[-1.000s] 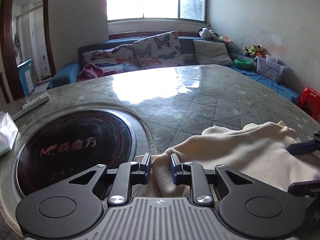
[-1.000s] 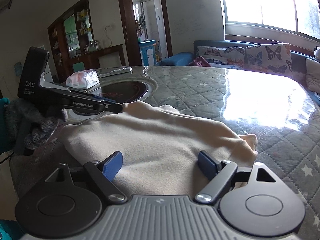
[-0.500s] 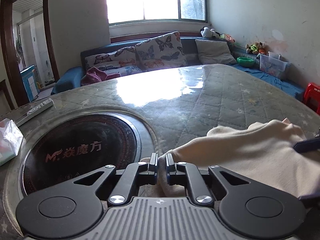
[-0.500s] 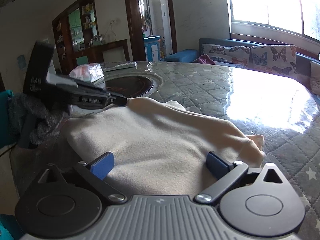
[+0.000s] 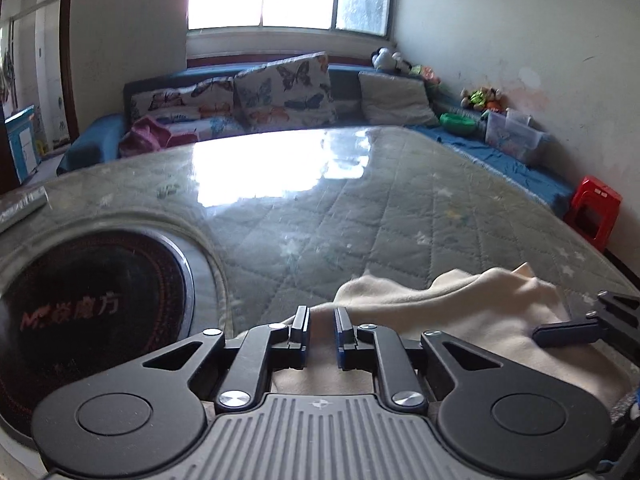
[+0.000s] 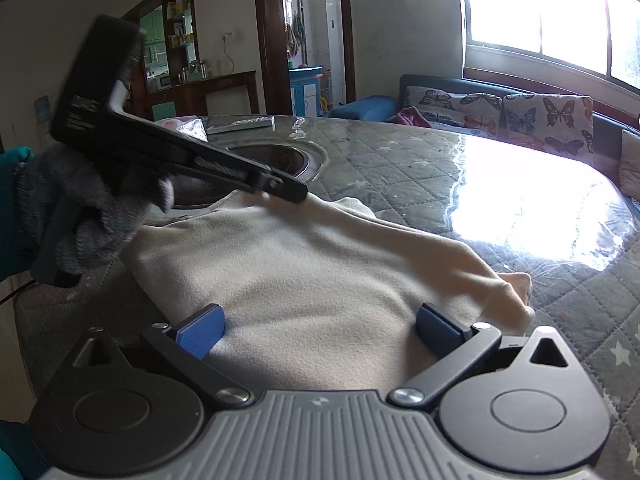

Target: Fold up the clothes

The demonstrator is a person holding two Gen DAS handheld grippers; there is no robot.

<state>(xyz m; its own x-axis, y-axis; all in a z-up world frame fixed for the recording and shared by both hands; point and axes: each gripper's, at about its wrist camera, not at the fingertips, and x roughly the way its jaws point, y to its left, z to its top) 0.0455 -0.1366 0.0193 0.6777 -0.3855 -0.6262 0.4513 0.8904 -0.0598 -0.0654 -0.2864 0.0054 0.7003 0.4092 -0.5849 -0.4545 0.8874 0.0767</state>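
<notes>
A cream fleece garment (image 6: 320, 276) lies bunched on the quilted table top (image 6: 420, 168); it also shows in the left wrist view (image 5: 472, 312). My left gripper (image 5: 322, 330) is shut on a fold of the garment's edge and lifts it. From the right wrist view the left gripper (image 6: 294, 192) is seen pinching the far corner of the cloth. My right gripper (image 6: 320, 328) is open, its blue pads wide apart over the near edge of the garment. It also shows at the right edge of the left wrist view (image 5: 580, 326).
A round black induction hob (image 5: 92, 312) is set into the table left of the garment. A remote (image 6: 244, 124) and a plastic packet (image 6: 188, 126) lie beyond it. A sofa with butterfly cushions (image 5: 280, 96) and a red stool (image 5: 594, 212) stand past the table.
My left gripper closed on the garment's edge and has raised it, drawing the cloth toward me. My right gripper stayed open over the near edge.
</notes>
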